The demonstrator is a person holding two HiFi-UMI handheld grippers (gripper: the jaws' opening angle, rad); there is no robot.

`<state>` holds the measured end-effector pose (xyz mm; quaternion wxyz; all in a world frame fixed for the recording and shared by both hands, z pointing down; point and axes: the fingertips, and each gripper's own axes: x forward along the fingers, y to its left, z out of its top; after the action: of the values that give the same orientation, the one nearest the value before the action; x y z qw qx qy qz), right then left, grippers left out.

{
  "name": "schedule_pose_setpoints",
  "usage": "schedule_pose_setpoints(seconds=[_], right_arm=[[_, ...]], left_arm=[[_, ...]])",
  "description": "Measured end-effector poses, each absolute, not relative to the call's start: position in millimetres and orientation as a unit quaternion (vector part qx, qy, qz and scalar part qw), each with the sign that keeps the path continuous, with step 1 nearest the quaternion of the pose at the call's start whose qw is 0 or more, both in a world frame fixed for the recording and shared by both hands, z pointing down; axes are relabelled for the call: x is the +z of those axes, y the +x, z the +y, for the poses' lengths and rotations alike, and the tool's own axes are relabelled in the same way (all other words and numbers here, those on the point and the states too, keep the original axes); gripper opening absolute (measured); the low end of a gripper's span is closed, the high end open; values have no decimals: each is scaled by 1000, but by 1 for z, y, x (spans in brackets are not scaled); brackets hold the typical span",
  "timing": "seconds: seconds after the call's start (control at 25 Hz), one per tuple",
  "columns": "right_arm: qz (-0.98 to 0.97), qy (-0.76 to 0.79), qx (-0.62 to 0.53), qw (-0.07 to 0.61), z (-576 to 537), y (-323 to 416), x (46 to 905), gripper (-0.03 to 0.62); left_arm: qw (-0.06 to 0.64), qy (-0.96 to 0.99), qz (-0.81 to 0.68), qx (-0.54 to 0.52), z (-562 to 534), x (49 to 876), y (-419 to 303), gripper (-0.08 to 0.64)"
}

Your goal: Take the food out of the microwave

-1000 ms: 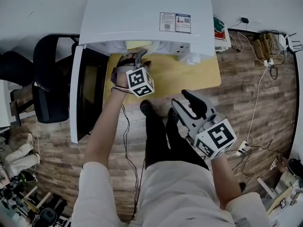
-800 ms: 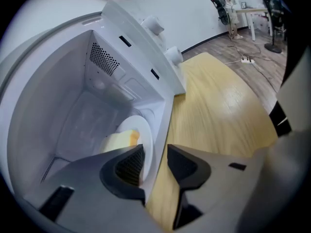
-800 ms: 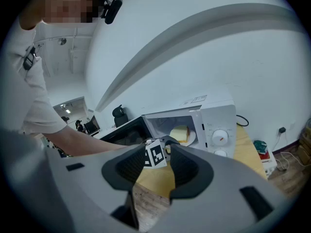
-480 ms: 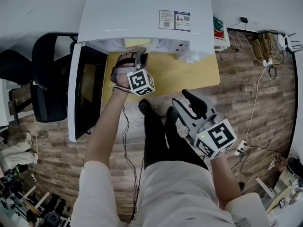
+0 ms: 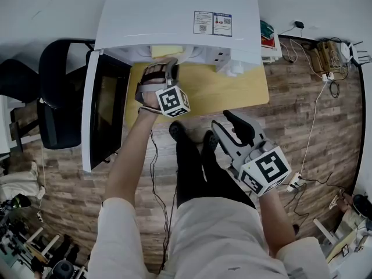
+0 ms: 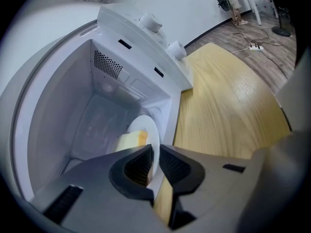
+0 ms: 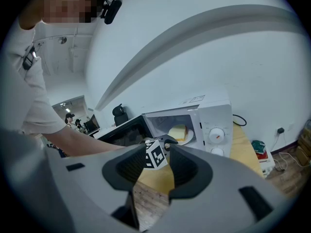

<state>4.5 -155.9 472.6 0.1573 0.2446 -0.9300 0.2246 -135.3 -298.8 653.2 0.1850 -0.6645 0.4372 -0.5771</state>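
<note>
Left gripper view: my left tongs [image 6: 152, 166] just been closing, now pinch rim of plate [image 6: 151, 130]; yellow food [image 6: 130, 141] on plate just beyond tips, inside microwave [image 6: 73, 106]. My right tongs [image 7: 163, 160] wide, empty, well back.

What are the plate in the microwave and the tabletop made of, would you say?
Plate: smooth, glossy white with a thin rim; probably ceramic, possibly plastic.
Tabletop: pale yellow wood grain with a soft sheen; solid wood or wood-look laminate, hard to tell which.
</note>
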Motion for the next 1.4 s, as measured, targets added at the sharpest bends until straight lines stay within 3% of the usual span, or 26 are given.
schedule_pose_setpoints(seconds=[0.76, 1.4], right_arm=[[-937, 226, 213, 161, -150, 11, 468, 135], [-945, 212, 193, 157, -155, 23, 453, 135]], left_arm=[[283, -589, 487, -580, -286, 625, -136, 15], [323, -548, 500, -588, -265, 602, -132, 14]])
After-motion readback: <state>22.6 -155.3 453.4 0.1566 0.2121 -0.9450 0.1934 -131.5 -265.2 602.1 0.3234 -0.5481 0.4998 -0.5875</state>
